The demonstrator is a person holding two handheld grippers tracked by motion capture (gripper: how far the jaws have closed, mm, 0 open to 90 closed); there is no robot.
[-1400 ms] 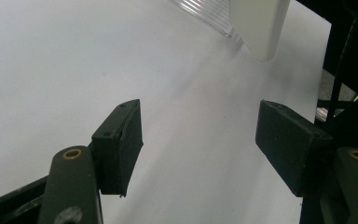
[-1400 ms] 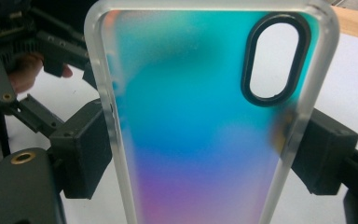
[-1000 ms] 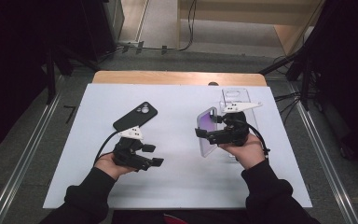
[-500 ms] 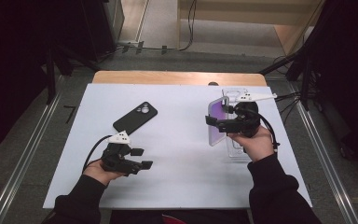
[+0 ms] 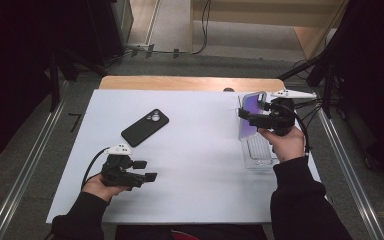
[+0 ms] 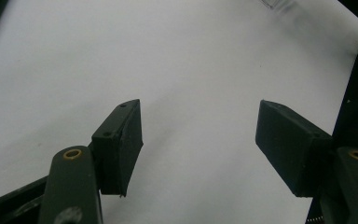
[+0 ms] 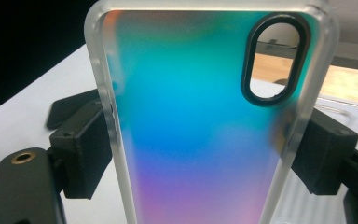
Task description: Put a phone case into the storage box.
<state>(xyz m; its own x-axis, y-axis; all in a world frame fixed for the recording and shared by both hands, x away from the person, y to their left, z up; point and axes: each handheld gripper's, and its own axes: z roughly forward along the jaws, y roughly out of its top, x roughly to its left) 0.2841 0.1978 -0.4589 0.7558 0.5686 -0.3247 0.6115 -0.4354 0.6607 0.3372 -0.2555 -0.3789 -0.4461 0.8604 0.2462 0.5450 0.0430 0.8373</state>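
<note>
A black phone lies camera side up on the white table top, left of centre. My left gripper rests low near the front left, open, with bare white surface between its jaws. At the right, my right gripper is shut on an iridescent phone case with a frosted rim. It holds the case upright by its two long edges. In the right gripper view the case stands between the pads, its camera cut-out at the upper right.
A clear plastic tray lies on the table's right side, under and just in front of the right hand. A wooden strip borders the far edge. Cables trail off at the far right. Metal rails run along both sides on the floor.
The right hand has carried the case to the right and farther away, over the clear tray. The left hand has drawn back toward the front left of the table.
</note>
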